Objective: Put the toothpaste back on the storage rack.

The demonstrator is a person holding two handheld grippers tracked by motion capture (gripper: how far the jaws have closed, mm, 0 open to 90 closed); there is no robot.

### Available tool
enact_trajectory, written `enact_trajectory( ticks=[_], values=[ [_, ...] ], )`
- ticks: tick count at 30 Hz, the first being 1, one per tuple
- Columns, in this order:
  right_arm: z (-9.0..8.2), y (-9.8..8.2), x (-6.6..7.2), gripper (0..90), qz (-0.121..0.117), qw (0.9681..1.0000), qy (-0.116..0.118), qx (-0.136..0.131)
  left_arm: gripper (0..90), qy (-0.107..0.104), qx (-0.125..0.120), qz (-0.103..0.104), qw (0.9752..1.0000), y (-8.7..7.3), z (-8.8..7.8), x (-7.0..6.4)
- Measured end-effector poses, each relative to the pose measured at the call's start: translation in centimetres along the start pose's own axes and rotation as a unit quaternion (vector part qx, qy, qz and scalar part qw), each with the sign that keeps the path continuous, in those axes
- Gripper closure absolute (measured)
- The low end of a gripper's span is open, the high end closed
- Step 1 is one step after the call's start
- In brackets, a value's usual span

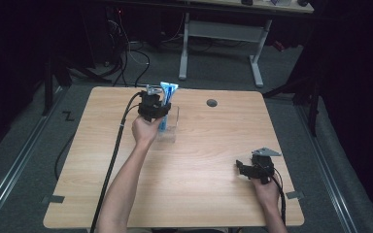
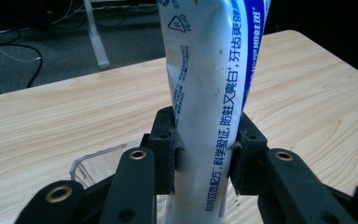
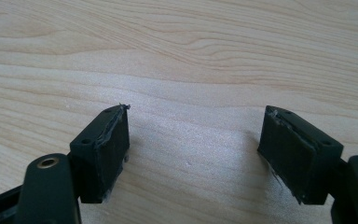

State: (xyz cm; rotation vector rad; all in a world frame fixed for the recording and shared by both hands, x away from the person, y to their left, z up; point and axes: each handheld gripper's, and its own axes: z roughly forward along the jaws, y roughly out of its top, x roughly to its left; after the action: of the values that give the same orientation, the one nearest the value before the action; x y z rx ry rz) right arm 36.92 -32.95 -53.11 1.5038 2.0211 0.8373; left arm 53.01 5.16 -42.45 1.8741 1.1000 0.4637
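Observation:
A white and blue toothpaste tube (image 2: 209, 79) stands upright between the black pads of my left gripper (image 2: 204, 149), which is shut on it. In the high view the left gripper (image 1: 156, 109) holds the tube (image 1: 168, 90) over a clear plastic cup (image 1: 169, 127) near the table's far middle. The cup's rim (image 2: 91, 161) shows below the jaws in the left gripper view. My right gripper (image 1: 244, 170) rests low at the table's near right, and its jaws (image 3: 193, 149) stand wide open over bare wood with nothing between them.
The wooden table (image 1: 199, 179) has a round grey cable hole (image 1: 211, 103) at the far right of centre. A cable (image 1: 116, 150) trails from the left gripper toward the near edge. A white desk frame (image 1: 223, 36) stands on the floor beyond.

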Motion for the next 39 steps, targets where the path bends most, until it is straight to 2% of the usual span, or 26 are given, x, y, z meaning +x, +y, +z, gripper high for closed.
enact_trajectory(
  ticks=[14, 21, 32, 37, 39],
  values=[
    [0.0, 0.0, 0.0, 24.1, 0.000, 1.0000, 0.000, 0.000, 66.9, 0.005, 0.026, 0.031, 0.9992, -0.6, 0.9, -0.9],
    [0.0, 0.0, 0.0, 24.1, 0.000, 1.0000, 0.000, 0.000, 66.6, 0.001, 0.034, 0.032, 0.9989, -0.8, 1.2, -1.1],
    [0.0, 0.0, 0.0, 24.1, 0.000, 1.0000, 0.000, 0.000, 66.4, -0.005, 0.032, 0.026, 0.9991, -0.8, 1.3, -0.9],
    [0.0, 0.0, 0.0, 24.1, 0.000, 1.0000, 0.000, 0.000, 65.7, -0.014, 0.028, 0.025, 0.9992, -0.8, 1.4, -0.8],
    [0.0, 0.0, 0.0, 24.1, 0.000, 1.0000, 0.000, 0.000, 65.3, -0.016, 0.029, 0.018, 0.9993, -0.8, 1.4, -0.8]
  ],
)
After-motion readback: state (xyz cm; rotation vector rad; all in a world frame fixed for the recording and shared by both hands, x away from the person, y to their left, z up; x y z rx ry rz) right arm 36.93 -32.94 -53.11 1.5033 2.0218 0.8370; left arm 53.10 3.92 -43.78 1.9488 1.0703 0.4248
